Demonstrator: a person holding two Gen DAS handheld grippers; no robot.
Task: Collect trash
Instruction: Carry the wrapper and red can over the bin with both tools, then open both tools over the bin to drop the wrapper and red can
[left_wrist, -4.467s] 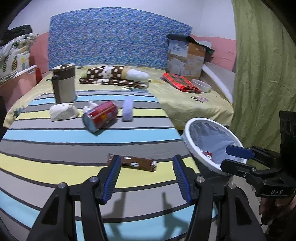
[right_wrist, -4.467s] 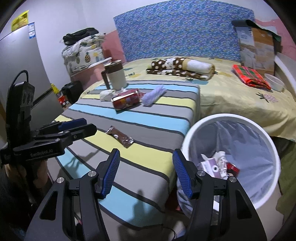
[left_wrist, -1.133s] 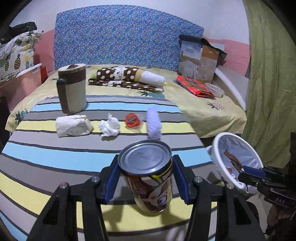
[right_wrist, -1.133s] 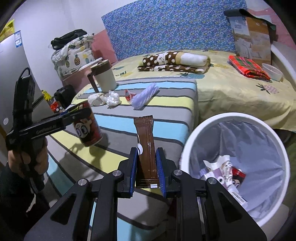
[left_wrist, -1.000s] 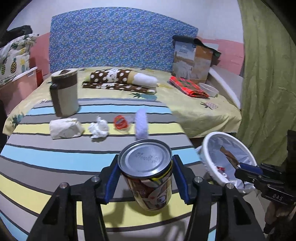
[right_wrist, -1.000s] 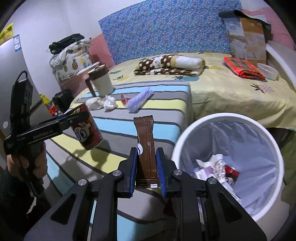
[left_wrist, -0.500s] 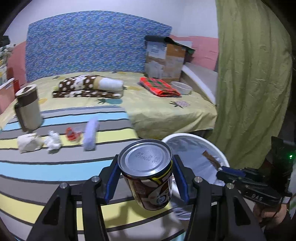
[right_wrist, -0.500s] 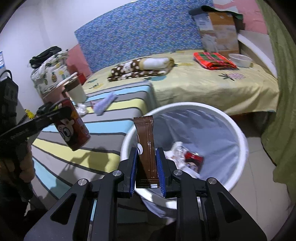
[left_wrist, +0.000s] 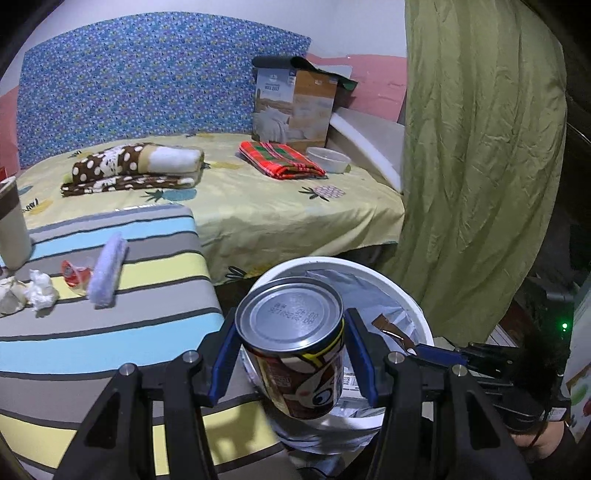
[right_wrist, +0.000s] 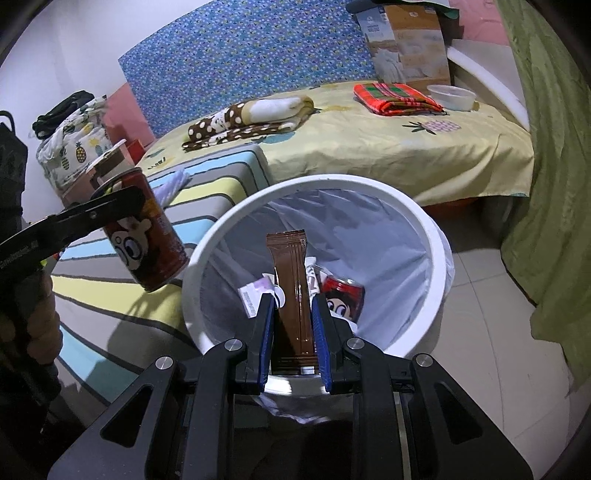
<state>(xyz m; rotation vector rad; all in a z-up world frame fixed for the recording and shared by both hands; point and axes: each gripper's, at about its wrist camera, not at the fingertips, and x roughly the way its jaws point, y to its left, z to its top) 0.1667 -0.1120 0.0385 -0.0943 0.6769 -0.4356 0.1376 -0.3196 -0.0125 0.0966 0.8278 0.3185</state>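
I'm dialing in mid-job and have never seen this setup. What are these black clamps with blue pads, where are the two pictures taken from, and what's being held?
No robot here: a person holds a two-finger tool in each hand, each with a camera looking along its fingers. The left view shows the left tool clamped on a can near the white bin. The right view shows the right tool pinching a brown wrapper over the bin, which already holds a red can and paper. On the striped cover lie crumpled tissues, a small red cup and a pale roll.
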